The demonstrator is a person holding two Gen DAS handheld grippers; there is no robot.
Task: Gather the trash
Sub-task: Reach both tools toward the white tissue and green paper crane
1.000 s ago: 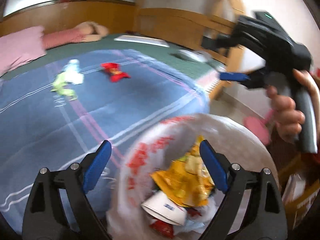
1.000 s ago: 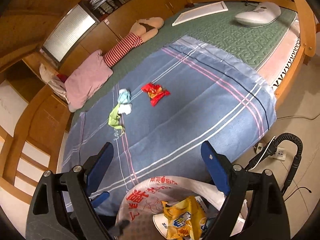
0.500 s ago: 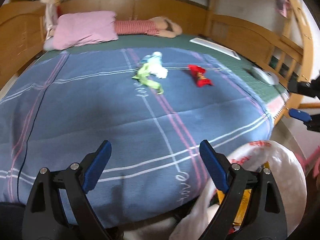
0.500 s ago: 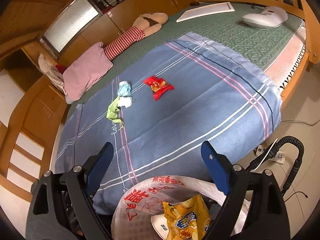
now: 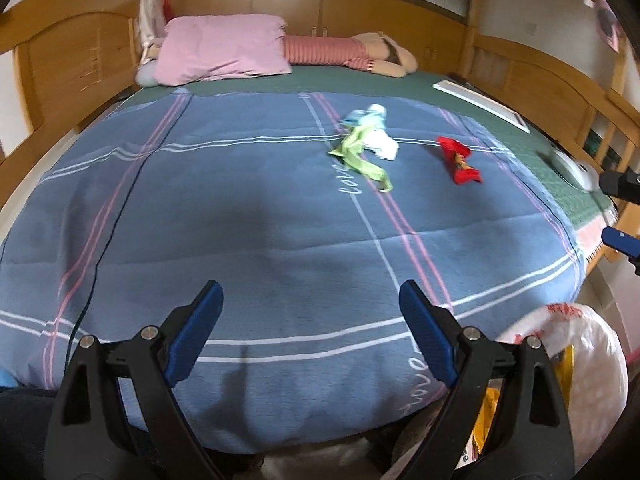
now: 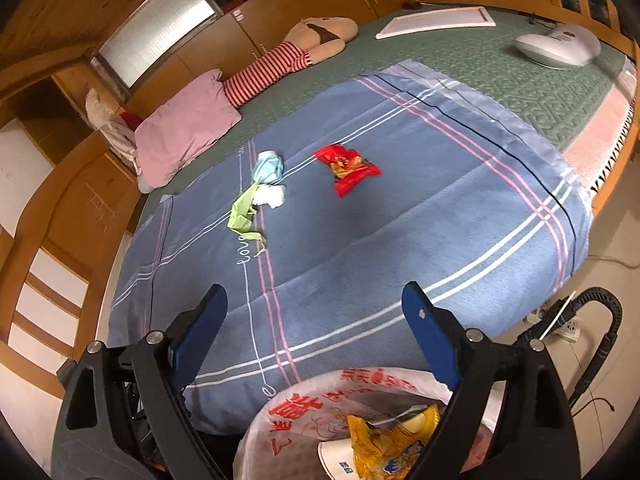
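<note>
One crinkled red wrapper [image 6: 347, 168]

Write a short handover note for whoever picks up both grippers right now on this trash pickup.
Left gripper: open, empty, aimed over the blue blanket.
Right gripper: open, empty, above the trash bag.
Done: a yellow snack packet and a white cup are in the bag.
Left: the red wrapper, green wrapper and white and pale blue scraps lie mid-blanket.
</note>
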